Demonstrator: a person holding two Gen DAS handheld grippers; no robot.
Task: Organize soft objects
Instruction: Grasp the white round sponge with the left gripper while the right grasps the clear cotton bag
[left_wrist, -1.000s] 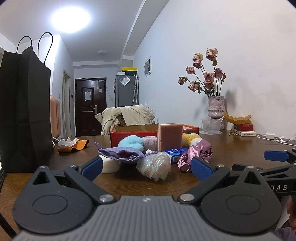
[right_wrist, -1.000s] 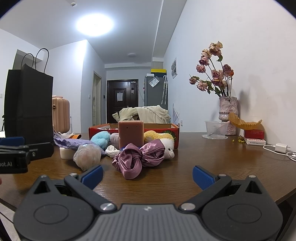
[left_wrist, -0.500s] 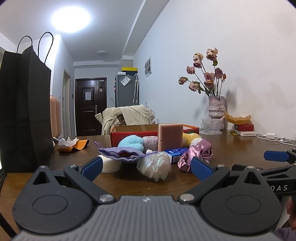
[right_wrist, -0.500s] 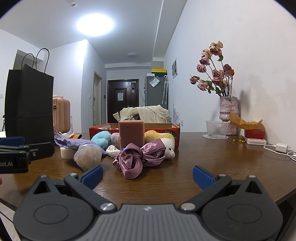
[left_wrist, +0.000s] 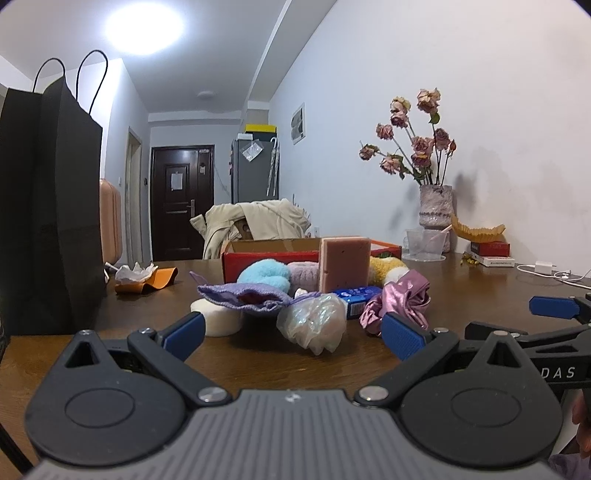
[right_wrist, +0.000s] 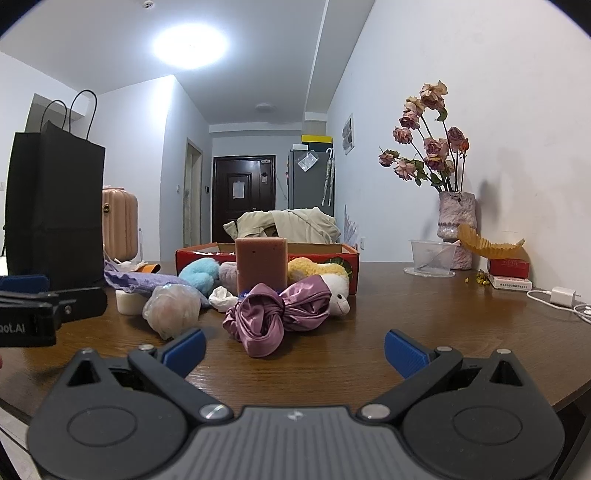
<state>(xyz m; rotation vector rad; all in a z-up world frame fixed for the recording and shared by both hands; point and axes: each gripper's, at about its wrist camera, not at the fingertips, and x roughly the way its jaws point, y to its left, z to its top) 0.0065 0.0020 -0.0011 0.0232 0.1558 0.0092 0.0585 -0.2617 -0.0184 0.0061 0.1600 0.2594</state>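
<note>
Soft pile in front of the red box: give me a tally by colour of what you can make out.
Blue: 1, fluffy plush
Purple/lavender: 3, knitted cloth, satin scrunchie, fuzzy scrunchie
Yellow: 1, plush toy
White/translucent: 3, mesh bath pouf, round sponge, small white piece
Pink-brown: 1, upright sponge block
Total: 9

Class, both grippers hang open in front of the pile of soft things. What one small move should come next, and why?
Probably ease the right gripper forward to straddle the purple scrunchie. It lies nearest, almost centred between the open jaws, at the front of the pile with bare table around it. The red box behind looks like the place for it. The left gripper is open too, facing the mesh puff.
</note>
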